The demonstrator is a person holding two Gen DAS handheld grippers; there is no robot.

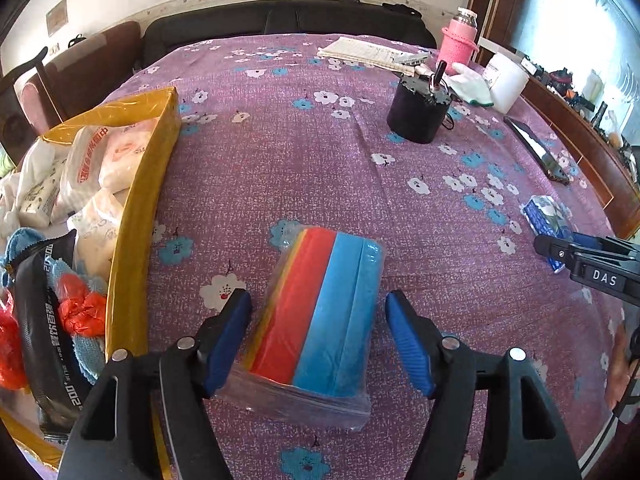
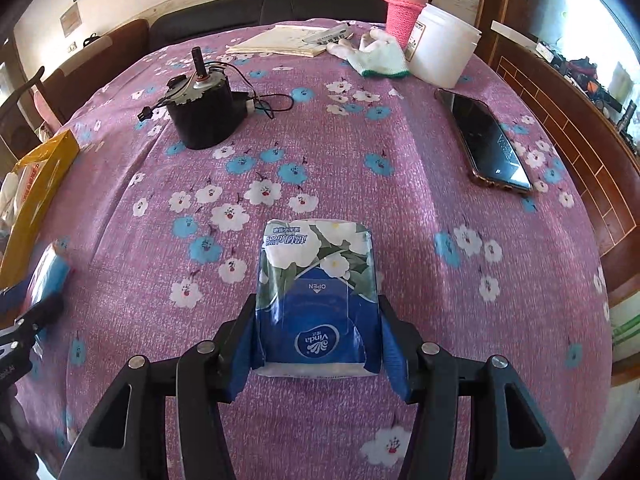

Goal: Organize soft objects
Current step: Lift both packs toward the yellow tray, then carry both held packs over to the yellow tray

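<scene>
A clear-wrapped pack of coloured cloths (image 1: 316, 316), red, yellow and blue, lies on the purple flowered tablecloth. My left gripper (image 1: 318, 334) is open around it, its blue pads standing off both sides. A blue and white Vinda tissue pack (image 2: 318, 296) lies on the cloth. My right gripper (image 2: 318, 344) is shut on its near end, pads pressing both sides. The tissue pack (image 1: 546, 216) and the right gripper also show at the right edge of the left wrist view. A yellow box (image 1: 140, 200) at the left holds several soft packs.
A black motor with wires (image 2: 202, 114) stands mid-table. A phone (image 2: 490, 146) lies at the right. A white glove (image 2: 380, 58), white tub (image 2: 442, 46), pink bottle (image 2: 406, 2) and papers (image 2: 280, 42) sit at the far edge. A wooden ledge (image 2: 580, 148) borders the right.
</scene>
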